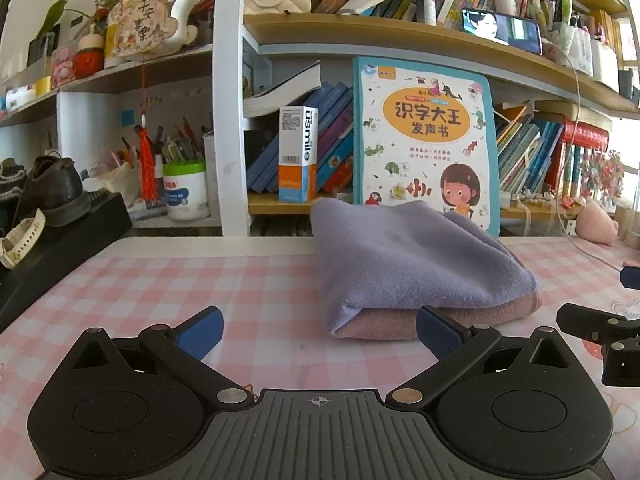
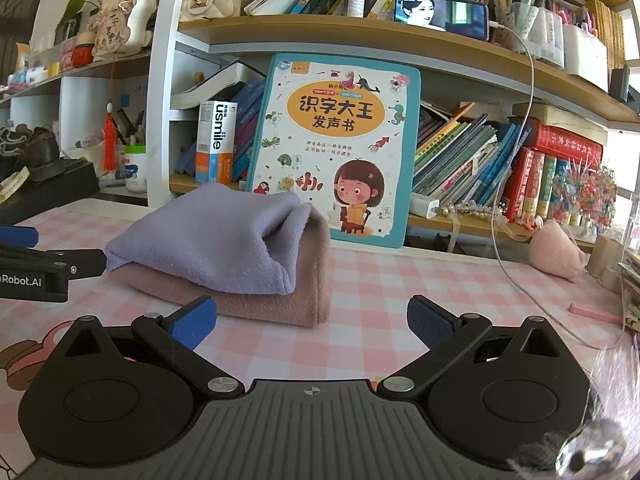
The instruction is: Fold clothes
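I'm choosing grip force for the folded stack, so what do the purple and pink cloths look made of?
The purple cloth looks like soft fleece or microfibre: matte, fuzzy nap, rounded folds. The pink cloth under it looks alike, thick and plush with a fuzzy edge. The exact fibre cannot be told.

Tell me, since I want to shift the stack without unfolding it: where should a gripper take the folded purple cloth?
Probably the purple cloth at its rounded folded end, coming from the right gripper side. There the layers are closed together, while the thin left corner would likely peel open above the pink cloth.
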